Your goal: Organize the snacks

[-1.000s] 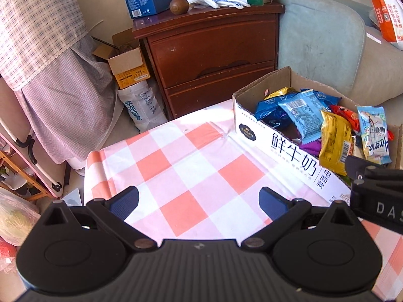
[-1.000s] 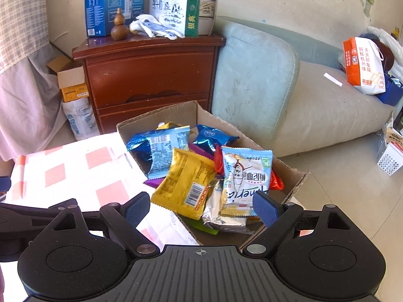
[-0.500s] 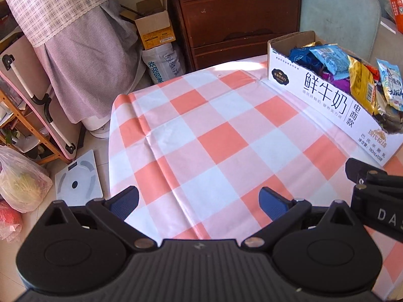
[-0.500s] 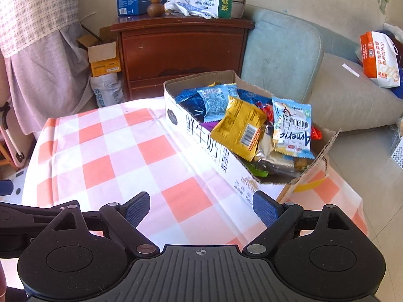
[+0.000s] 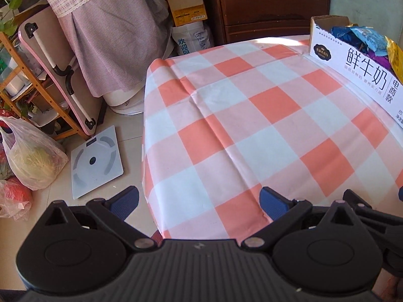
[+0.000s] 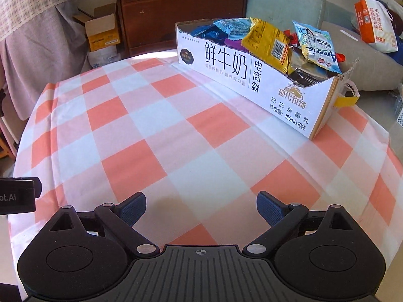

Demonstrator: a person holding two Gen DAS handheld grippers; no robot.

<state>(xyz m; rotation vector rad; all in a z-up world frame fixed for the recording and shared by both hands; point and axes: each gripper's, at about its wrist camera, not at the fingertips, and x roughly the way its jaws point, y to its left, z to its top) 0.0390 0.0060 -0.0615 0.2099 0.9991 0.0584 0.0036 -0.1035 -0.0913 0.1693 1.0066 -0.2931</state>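
A white cardboard milk box (image 6: pixel 241 75) stands at the far right of a table with an orange and white checked cloth (image 6: pixel 156 130). It holds several snack packets, among them a yellow one (image 6: pixel 269 42) and a pale blue one (image 6: pixel 316 45). The box also shows in the left wrist view (image 5: pixel 362 75). My right gripper (image 6: pixel 201 207) is open and empty, low over the table's near edge, well short of the box. My left gripper (image 5: pixel 199 201) is open and empty over the table's near left corner.
A dark wooden dresser (image 6: pixel 181 17) and a grey-green sofa (image 6: pixel 284 2) stand behind the table. On the floor to the left are a bathroom scale (image 5: pixel 97 161), plastic bags (image 5: pixel 30 161), a wooden rack (image 5: pixel 27 80) and an open carton (image 5: pixel 186 5).
Both grippers have pulled back from the snack box toward the table's near edge. The box now looks farther and smaller in both views. Both stay open and empty.
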